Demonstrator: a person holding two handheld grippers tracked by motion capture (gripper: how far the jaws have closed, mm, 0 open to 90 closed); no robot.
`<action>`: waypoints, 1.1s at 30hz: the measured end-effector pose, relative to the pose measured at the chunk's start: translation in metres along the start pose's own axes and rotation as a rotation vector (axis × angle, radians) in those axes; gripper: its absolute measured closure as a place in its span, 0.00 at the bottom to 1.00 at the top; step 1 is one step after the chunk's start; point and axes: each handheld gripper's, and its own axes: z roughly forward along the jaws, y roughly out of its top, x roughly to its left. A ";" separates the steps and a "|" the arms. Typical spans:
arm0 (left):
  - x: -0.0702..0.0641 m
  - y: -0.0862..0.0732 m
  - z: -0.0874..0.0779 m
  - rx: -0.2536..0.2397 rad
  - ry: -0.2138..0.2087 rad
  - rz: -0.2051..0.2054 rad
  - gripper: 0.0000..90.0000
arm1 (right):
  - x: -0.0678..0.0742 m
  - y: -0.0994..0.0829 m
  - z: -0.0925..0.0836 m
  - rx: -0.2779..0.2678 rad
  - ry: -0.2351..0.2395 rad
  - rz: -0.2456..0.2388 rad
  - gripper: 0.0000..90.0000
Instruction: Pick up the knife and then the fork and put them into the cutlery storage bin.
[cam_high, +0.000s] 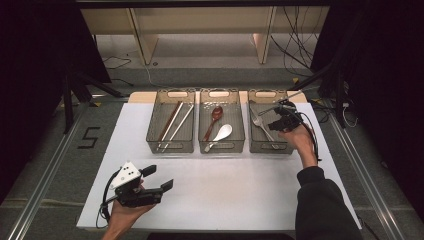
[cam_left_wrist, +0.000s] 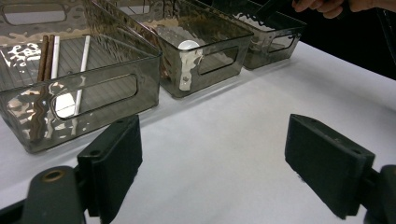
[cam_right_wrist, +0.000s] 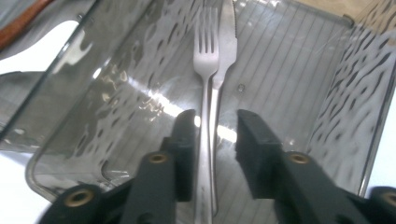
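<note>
fork (cam_right_wrist: 205, 56): lying flat in the right-hand bin (cam_right_wrist: 299, 60), tines pointing away from the right gripper, its handle running back between that gripper's jaws
knife (cam_right_wrist: 227, 42): lying just beside the fork, touching it along the handle, serrated edge showing near the tip
handling: both looking like thin stiff metal, light, polished and slippery; judging they are sliding easily on the ribbed bin floor
where to grip: mid-handle of the fork looking best, narrow and flat; the knife sitting so close that both handles may get pinched together
right gripper (cam_right_wrist: 215, 140): hanging over the bin, jaws part open and straddling both handles, pads not pressing on either
right gripper from above (cam_high: 280, 120): sitting at the right-hand bin (cam_high: 260, 145), hand wrapping round it
left gripper (cam_left_wrist: 212, 163): jaws spread wide, holding nothing, hovering over bare table (cam_left_wrist: 233, 121)
left gripper from above (cam_high: 145, 187): resting low at the near left of the table
bins: smoky see-through plastic, wavy walls, cut-out handles, three in a row
middle bin (cam_high: 221, 147): holding a brown spoon (cam_high: 215, 117) and a white spoon (cam_high: 222, 134)
left bin (cam_high: 170, 147): holding chopsticks (cam_high: 175, 122), brown and pale pairs
table top: matte white, smooth
</note>
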 end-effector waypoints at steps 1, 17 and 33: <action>0.000 0.000 0.000 0.000 0.000 -0.001 0.21 | 0.000 0.000 -0.001 -0.005 0.003 0.000 0.74; -0.001 0.000 0.001 0.004 -0.002 -0.003 0.21 | 0.019 -0.011 -0.027 -0.131 0.105 0.006 0.51; -0.001 -0.001 0.002 0.009 -0.012 -0.012 0.21 | 0.052 -0.032 -0.052 -0.279 0.207 -0.026 0.35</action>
